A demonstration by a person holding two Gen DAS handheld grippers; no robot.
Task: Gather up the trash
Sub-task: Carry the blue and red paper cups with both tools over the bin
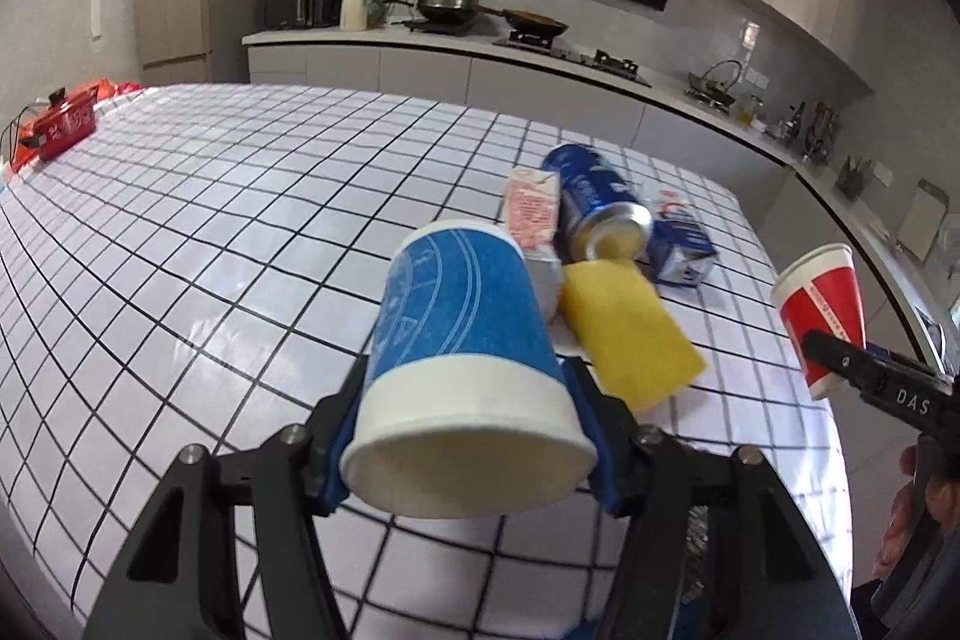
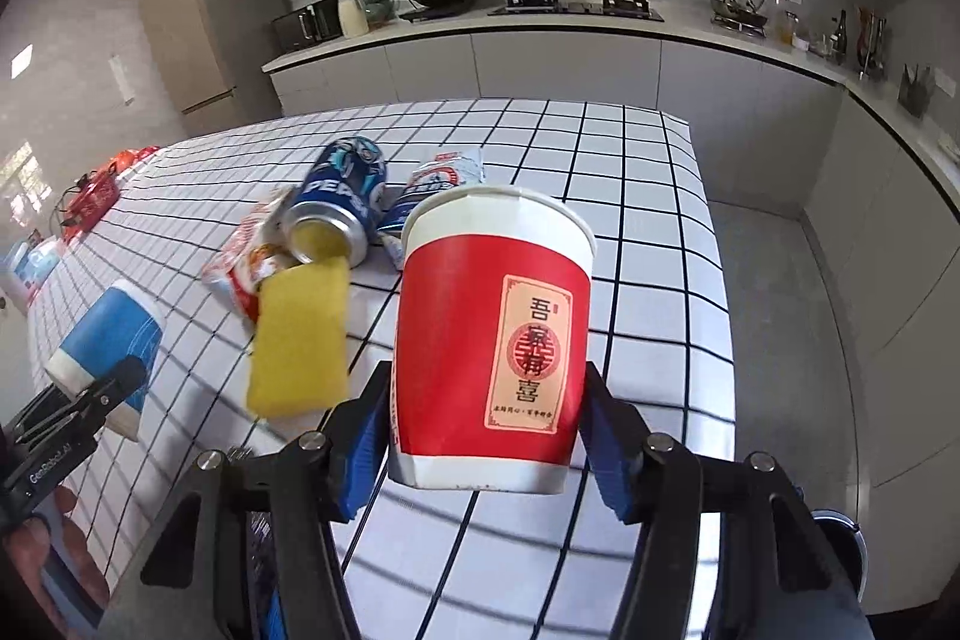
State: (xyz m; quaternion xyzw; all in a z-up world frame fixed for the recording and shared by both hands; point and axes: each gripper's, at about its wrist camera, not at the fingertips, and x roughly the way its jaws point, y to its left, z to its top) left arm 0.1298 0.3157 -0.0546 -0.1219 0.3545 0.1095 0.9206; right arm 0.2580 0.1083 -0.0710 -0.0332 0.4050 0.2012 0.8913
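The left gripper clamps a blue cup lying tipped; the right gripper clamps an upright red cup. On the table, at twelve o'clock, lie a sponge and can.

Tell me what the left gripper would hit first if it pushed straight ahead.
Likely the yellow sponge, just beyond the blue cup held in the left gripper; depth is unclear, so it may pass above.

Blue paper cup tipped, red cup upright, both aloft; Pepsi can, cartons, yellow sponge clustered on tablecloth.
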